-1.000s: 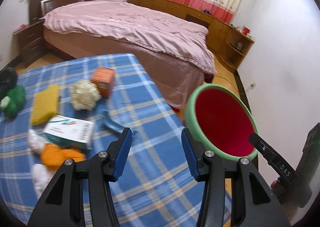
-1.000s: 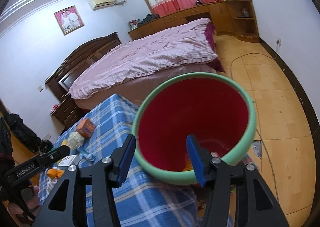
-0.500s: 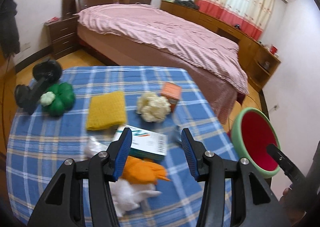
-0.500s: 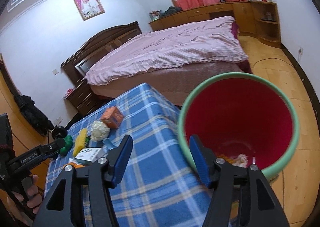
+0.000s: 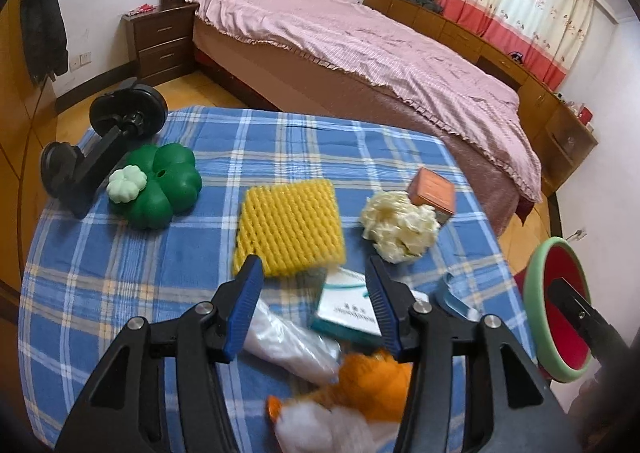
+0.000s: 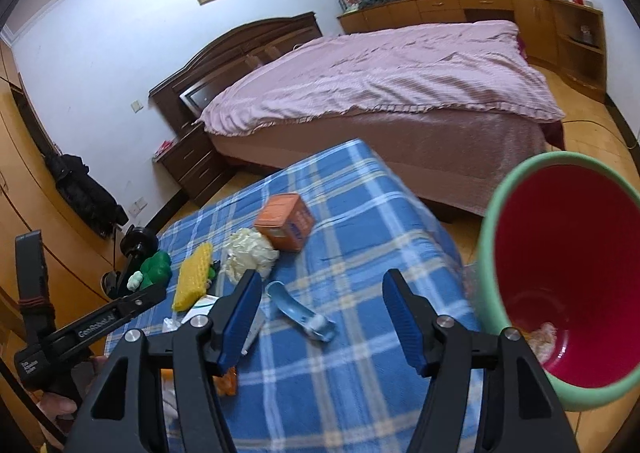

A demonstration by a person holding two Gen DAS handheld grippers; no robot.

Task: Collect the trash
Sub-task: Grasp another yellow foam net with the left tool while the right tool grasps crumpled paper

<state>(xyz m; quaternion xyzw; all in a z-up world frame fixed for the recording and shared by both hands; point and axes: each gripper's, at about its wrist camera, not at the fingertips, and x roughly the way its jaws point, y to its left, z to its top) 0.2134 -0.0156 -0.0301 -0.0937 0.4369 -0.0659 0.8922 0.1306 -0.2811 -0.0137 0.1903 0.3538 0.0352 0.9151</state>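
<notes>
Half-seen litter on the checked cloth

At six o'clock in the left wrist view the orange lump [image 5: 376, 381] and white wad [image 5: 320, 433] blur, the wad cut by the frame. The teal-edged box [image 5: 346, 311] hides partly behind a blue pad; the red bin [image 5: 560, 333] at three o'clock sits behind a black arm.
</notes>
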